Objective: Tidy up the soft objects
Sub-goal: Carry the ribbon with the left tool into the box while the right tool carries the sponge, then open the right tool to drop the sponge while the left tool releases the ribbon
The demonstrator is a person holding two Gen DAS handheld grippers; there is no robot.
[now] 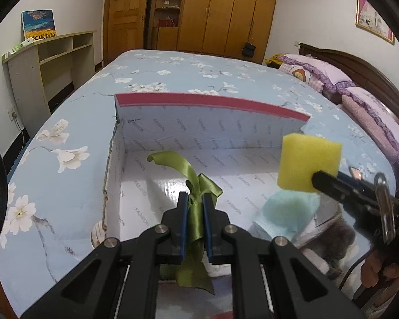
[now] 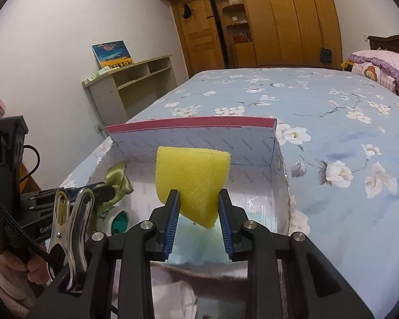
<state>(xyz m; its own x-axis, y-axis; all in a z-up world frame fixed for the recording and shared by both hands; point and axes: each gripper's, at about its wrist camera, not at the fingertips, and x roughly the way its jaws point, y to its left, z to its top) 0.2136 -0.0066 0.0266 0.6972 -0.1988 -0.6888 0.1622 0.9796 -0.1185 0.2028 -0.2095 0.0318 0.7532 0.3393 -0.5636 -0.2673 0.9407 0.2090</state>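
Note:
My left gripper (image 1: 195, 202) is shut on a green satin ribbon (image 1: 194, 180), which hangs above the open box (image 1: 188, 130) on the bed. The ribbon's tail droops below the pads. My right gripper (image 2: 198, 202) is shut on a yellow sponge (image 2: 191, 178), held over the same box (image 2: 199, 135). In the left wrist view the sponge (image 1: 307, 163) floats at the right with the right gripper (image 1: 316, 179) behind it. A light blue cloth (image 2: 196, 250) lies on the box floor under the sponge. The ribbon (image 2: 118, 179) shows at left in the right wrist view, pinched by the left gripper (image 2: 110, 188).
The box has a white printed lining and a raised lid with a pink edge (image 1: 210, 103). It rests on a blue floral bedspread (image 2: 332, 122). Pink pillows (image 1: 332, 77) lie at the bed's right. A low shelf unit (image 1: 48, 71) stands left, wooden wardrobes (image 2: 279, 18) behind.

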